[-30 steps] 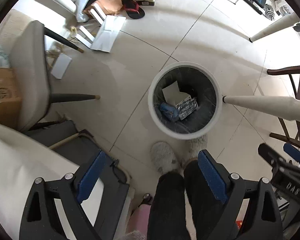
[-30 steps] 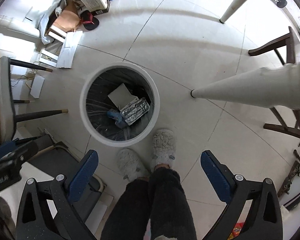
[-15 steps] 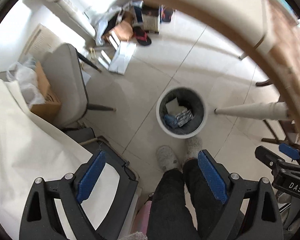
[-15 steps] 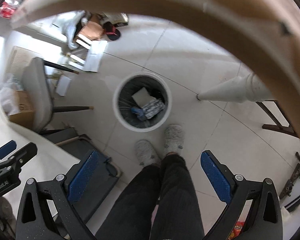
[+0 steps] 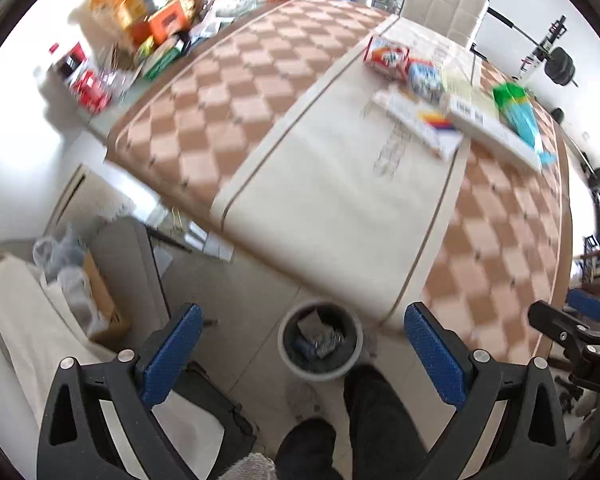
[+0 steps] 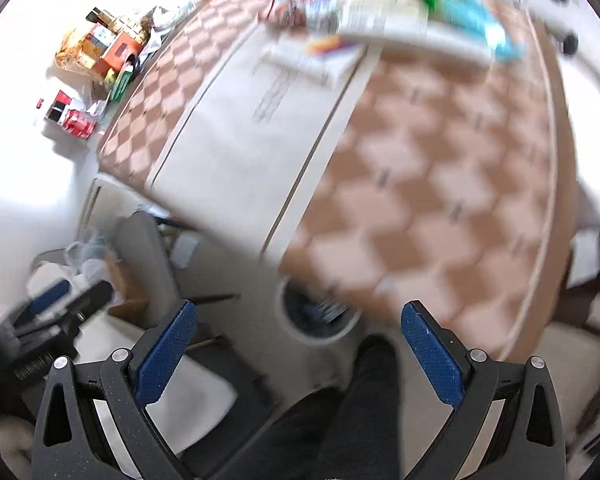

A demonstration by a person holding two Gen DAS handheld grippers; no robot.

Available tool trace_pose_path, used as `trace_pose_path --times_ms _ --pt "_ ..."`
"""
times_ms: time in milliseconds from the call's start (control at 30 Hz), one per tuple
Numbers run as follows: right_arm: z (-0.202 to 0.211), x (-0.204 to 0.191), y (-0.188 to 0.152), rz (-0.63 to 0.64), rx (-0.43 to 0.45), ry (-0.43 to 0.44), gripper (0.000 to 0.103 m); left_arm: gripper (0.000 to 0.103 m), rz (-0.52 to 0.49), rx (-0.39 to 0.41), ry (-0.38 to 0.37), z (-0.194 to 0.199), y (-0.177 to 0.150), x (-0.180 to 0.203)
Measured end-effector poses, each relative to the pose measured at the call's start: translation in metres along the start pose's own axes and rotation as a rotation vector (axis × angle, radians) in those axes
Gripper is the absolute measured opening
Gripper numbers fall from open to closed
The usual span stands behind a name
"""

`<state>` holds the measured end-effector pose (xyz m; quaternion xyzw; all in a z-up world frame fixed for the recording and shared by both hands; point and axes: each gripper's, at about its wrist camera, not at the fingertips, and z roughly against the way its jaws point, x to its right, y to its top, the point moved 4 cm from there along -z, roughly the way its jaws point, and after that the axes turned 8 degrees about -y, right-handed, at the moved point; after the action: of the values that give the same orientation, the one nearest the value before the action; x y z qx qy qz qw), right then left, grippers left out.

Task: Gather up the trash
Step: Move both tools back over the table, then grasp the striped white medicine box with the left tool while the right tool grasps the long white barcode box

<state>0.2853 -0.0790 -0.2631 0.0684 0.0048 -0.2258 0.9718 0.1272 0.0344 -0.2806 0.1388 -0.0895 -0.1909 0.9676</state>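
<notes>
Left gripper (image 5: 300,348) raised above the table (image 5: 332,200) edge, blue-padded fingers (image 5: 172,350) spread wide, nothing between them. Right gripper (image 6: 298,344) likewise, fingers (image 6: 432,356) wide apart and empty. Bin (image 5: 320,344) on the floor just beside the table's near edge, between the left fingers in view, holding a foil packet (image 5: 328,342), a pale card and something blue. Partly hidden under the table edge in the blurred right view (image 6: 316,316). More trash at the table's far side: red snack bag (image 5: 386,56), blue-white packet (image 5: 424,78), flat white box (image 5: 492,128), green-and-blue wrapper (image 5: 520,116). Boxes heaped (image 5: 148,20) at the far left corner. Dark-trousered legs (image 5: 380,412) below, beside the bin.
</notes>
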Motion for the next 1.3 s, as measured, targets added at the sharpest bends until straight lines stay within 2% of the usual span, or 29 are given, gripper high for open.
trace_pose_path --times_ms 200,333,467,533,600,633,667,700,733,767,833,867,1067,1167,1200,1233,1300 --pt "-0.042 0.083 0.121 0.096 -0.015 -0.146 0.103 0.103 0.047 -0.042 0.058 -0.035 0.073 0.036" --pt "-0.089 0.111 0.201 0.248 -0.075 -0.224 0.103 0.103 0.081 -0.129 0.033 -0.072 0.106 0.060" --pt "-0.142 0.113 0.242 0.406 -0.160 -0.263 0.103 0.103 0.113 -0.192 0.041 -0.110 0.137 0.077" --pt "-0.165 0.110 0.251 0.473 -0.209 -0.271 0.103 0.103 0.152 -0.218 0.035 -0.126 0.151 0.079" --pt "-0.179 0.109 0.257 0.523 -0.217 -0.303 0.103 0.103 0.190 -0.236 0.026 -0.137 0.162 0.079" --pt "-0.187 0.108 0.260 0.539 -0.232 -0.290 0.102 0.103 0.209 -0.245 0.023 -0.143 0.167 0.079" --pt "-0.191 0.109 0.261 0.521 -0.252 -0.247 0.097 0.103 0.227 -0.253 0.020 -0.148 0.172 0.078" --pt "-0.193 0.111 0.262 0.487 -0.270 -0.209 0.082 0.103 0.251 -0.263 0.013 -0.154 0.177 0.077" --pt "-0.195 0.115 0.263 0.455 -0.287 -0.191 0.072 0.103 0.270 -0.270 0.008 -0.157 0.180 0.077" --pt "-0.193 0.118 0.264 0.434 -0.273 -0.185 0.068 0.103 0.291 -0.276 -0.002 -0.161 0.184 0.076" --pt "-0.190 0.131 0.264 0.345 -0.286 -0.154 0.066 0.103 0.332 -0.289 -0.024 -0.169 0.189 0.075" --pt "-0.189 0.143 0.262 0.257 -0.301 -0.125 0.065 0.103 0.353 -0.297 -0.035 -0.173 0.192 0.076" --pt "-0.180 0.191 0.234 -0.046 -0.310 -0.111 0.065 0.103 0.493 -0.326 -0.095 -0.196 0.199 0.079" --pt "-0.178 0.203 0.232 -0.123 -0.290 -0.113 0.065 0.102 0.495 -0.333 -0.061 -0.207 0.203 0.085" --pt "-0.178 0.203 0.231 -0.132 -0.286 -0.113 0.065 0.100 0.483 -0.333 -0.040 -0.209 0.205 0.086" --pt "-0.176 0.208 0.228 -0.137 -0.286 -0.119 0.065 0.088 0.462 -0.332 -0.020 -0.211 0.204 0.088" --pt "-0.176 0.210 0.230 -0.145 -0.292 -0.129 0.065 0.082 0.416 -0.335 -0.011 -0.214 0.203 0.092"
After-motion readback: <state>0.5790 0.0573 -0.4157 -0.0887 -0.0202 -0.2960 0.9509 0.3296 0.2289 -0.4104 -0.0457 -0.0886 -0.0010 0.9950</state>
